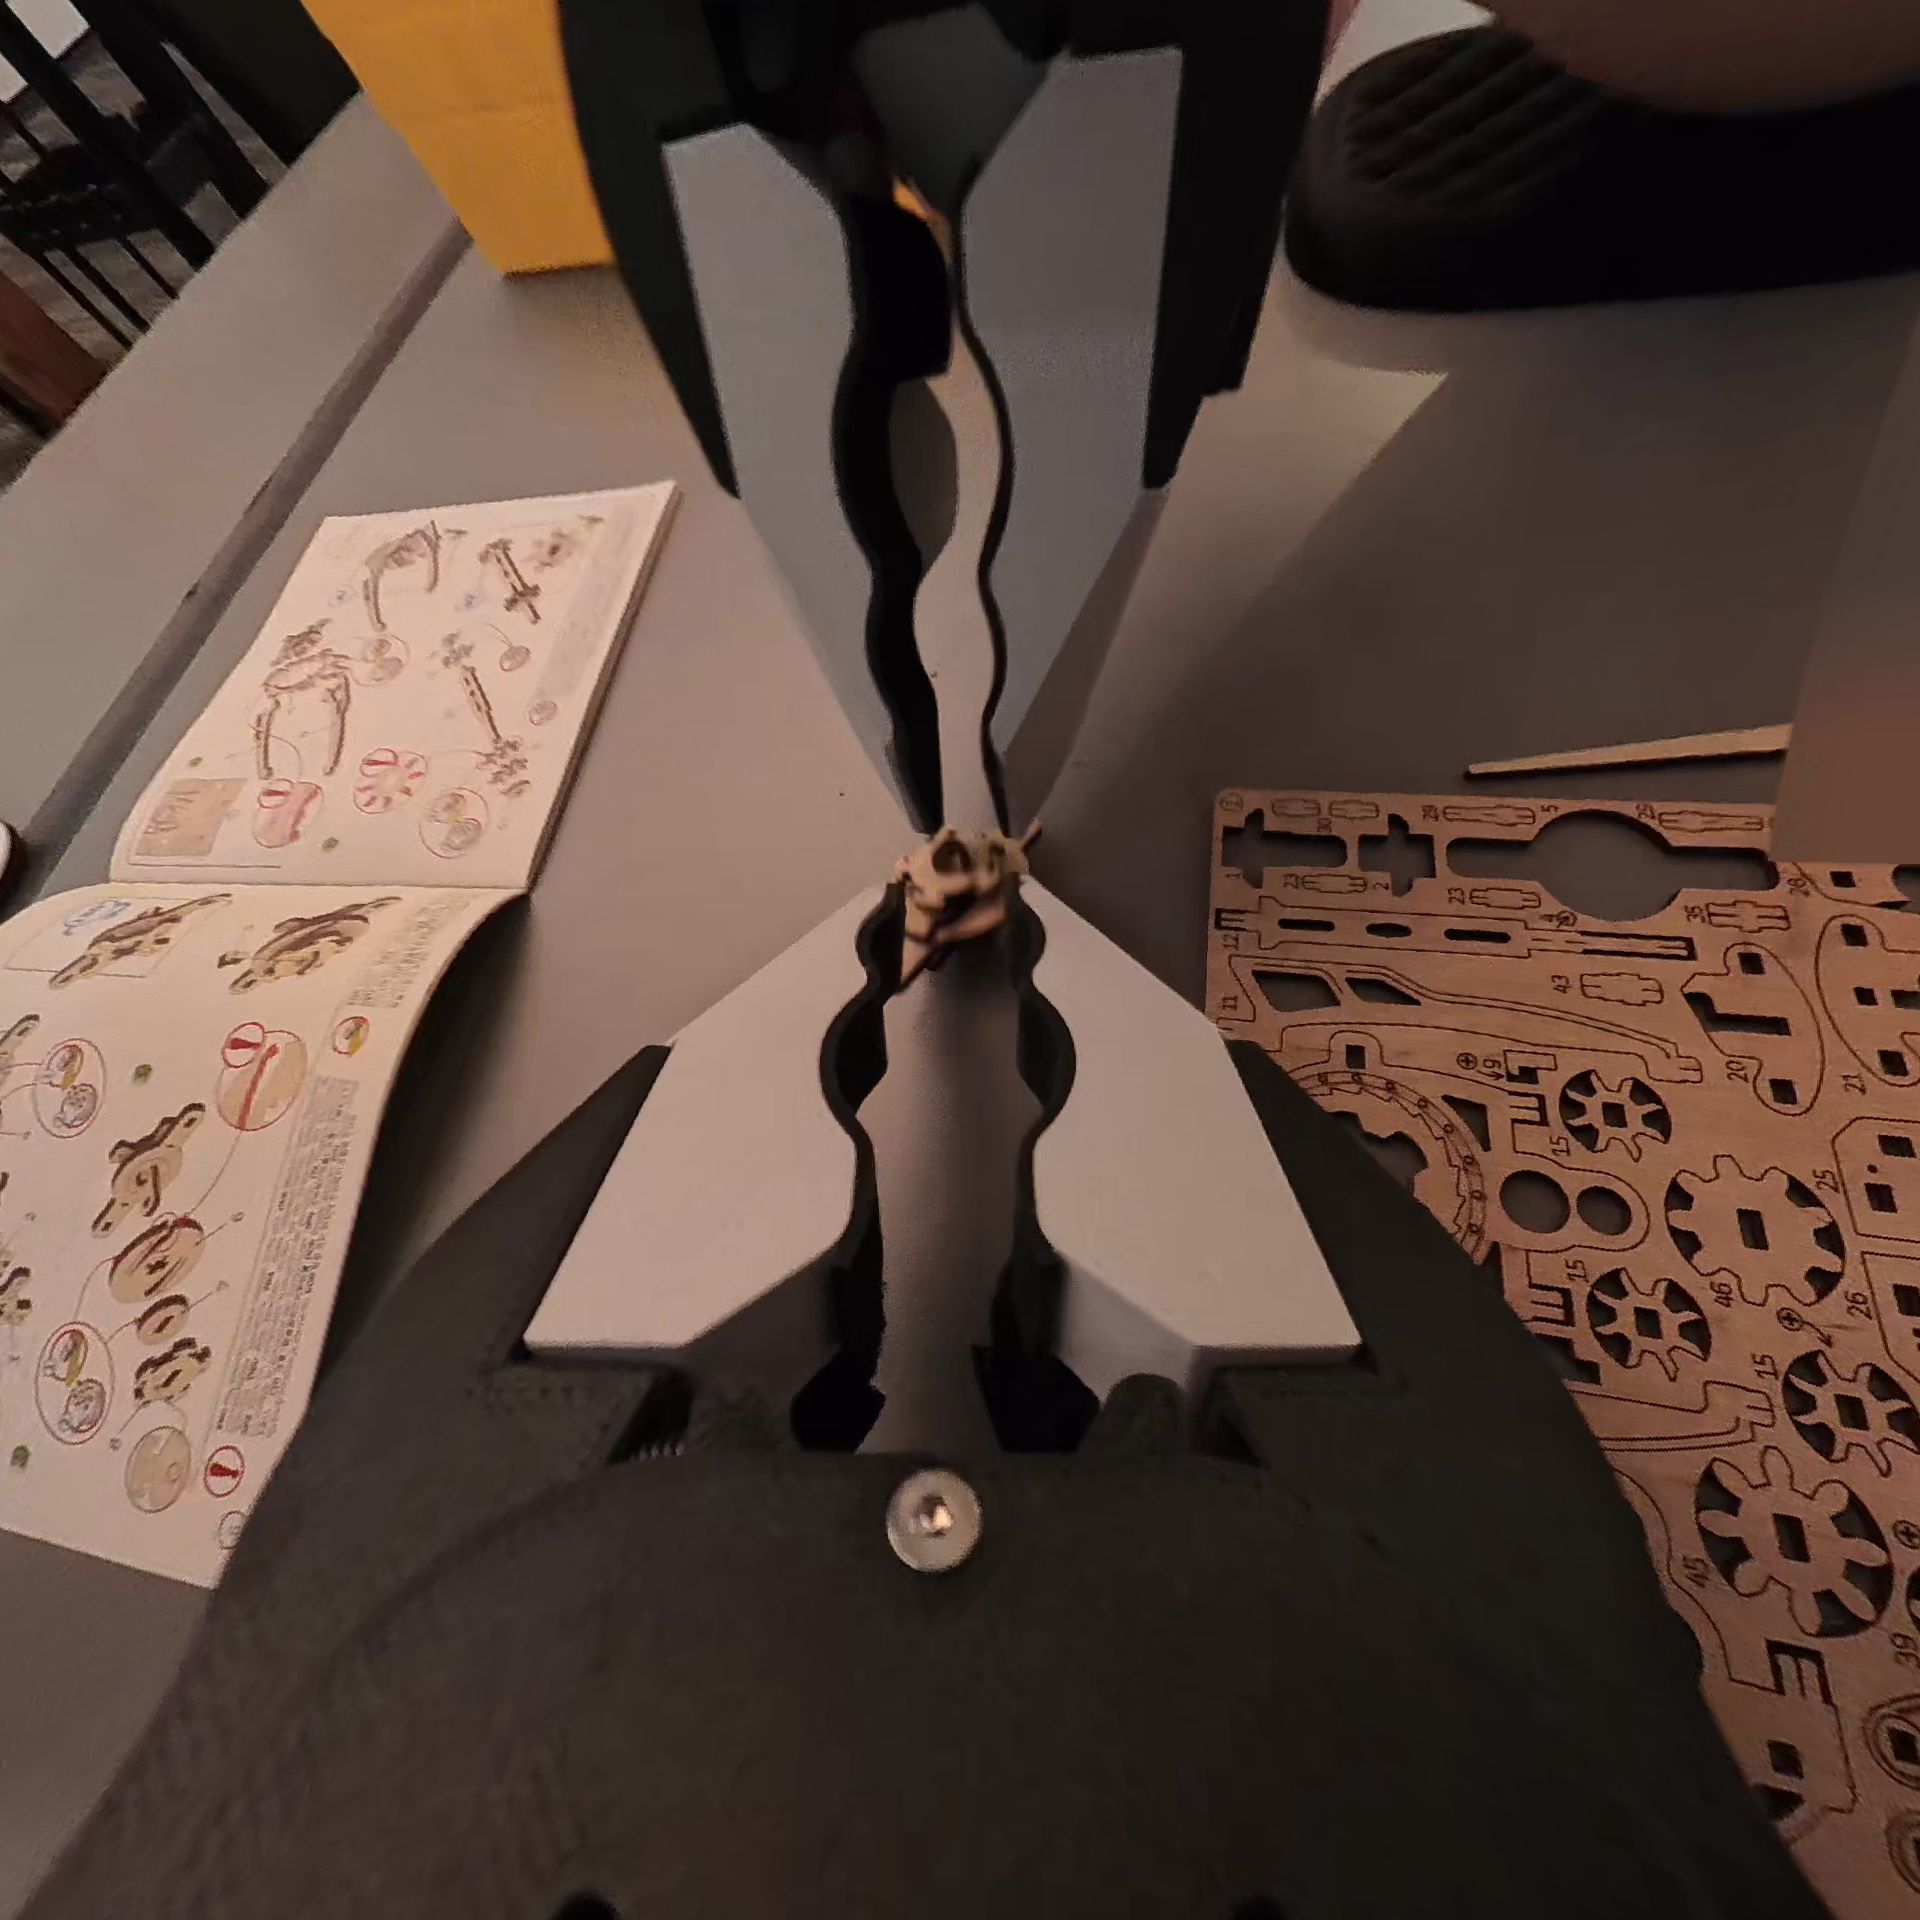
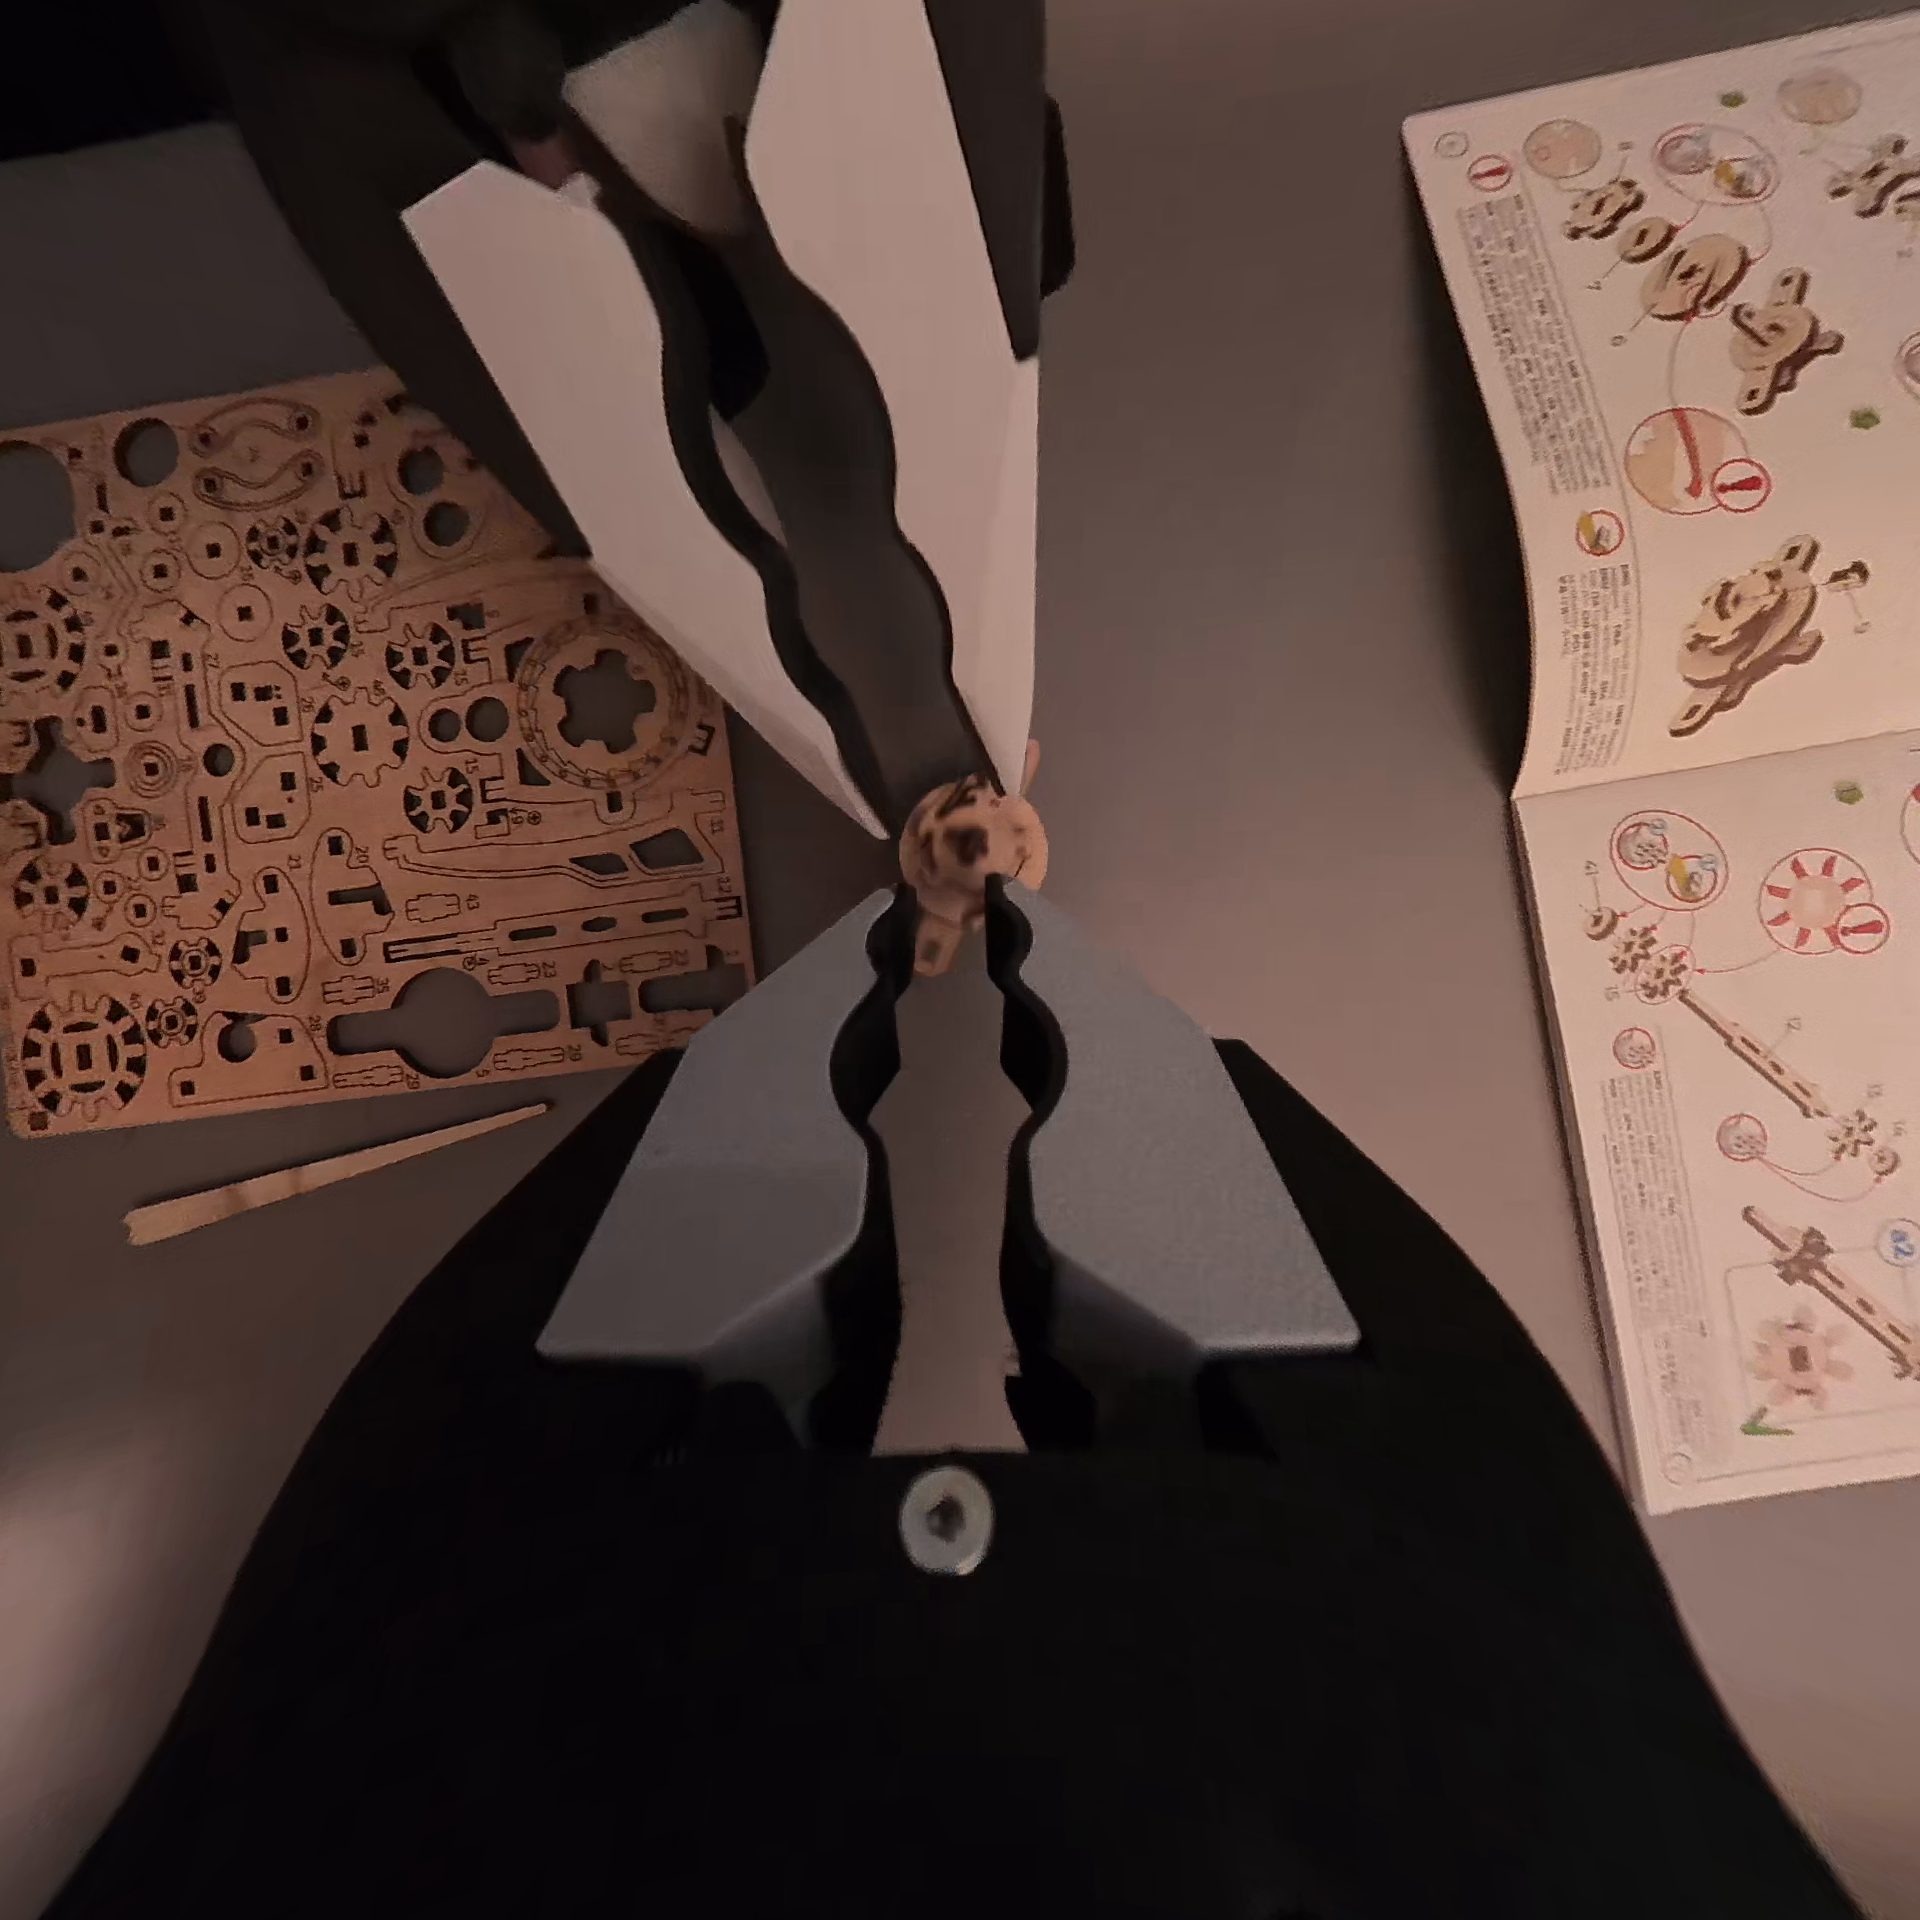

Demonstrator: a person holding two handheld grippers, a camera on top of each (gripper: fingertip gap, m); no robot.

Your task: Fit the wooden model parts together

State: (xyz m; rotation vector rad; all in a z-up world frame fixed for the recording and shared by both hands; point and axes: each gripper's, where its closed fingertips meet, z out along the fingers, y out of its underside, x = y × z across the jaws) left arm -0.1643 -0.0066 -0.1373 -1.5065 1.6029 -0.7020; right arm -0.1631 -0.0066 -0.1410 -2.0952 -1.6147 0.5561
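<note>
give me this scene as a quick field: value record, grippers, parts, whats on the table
left gripper: shut on the wooden parts, tips meeting the other gripper's
right gripper: shut on the wooden parts from the opposite side
wooden parts: small pale cluster held above the table between both tips; exact shape unclear
parts sheet: laser-cut plywood, flat on table, several pieces already punched out
wooden stick: thin, tapered, lying just beside the sheet
instruction booklet: open, across from the sheet
table: grey
yellow box: far edge of table

1. The worktop (image 1: 1351, 582) was plain grey.
2. The wooden sheet (image 2: 312, 790) was tan with dark cut-out outlines.
3. The booklet (image 1: 343, 790) was cream with red-circled drawings.
4. The fingers (image 2: 1132, 1122) were grey, black-edged.
5. The box (image 1: 468, 114) was yellow.
</note>
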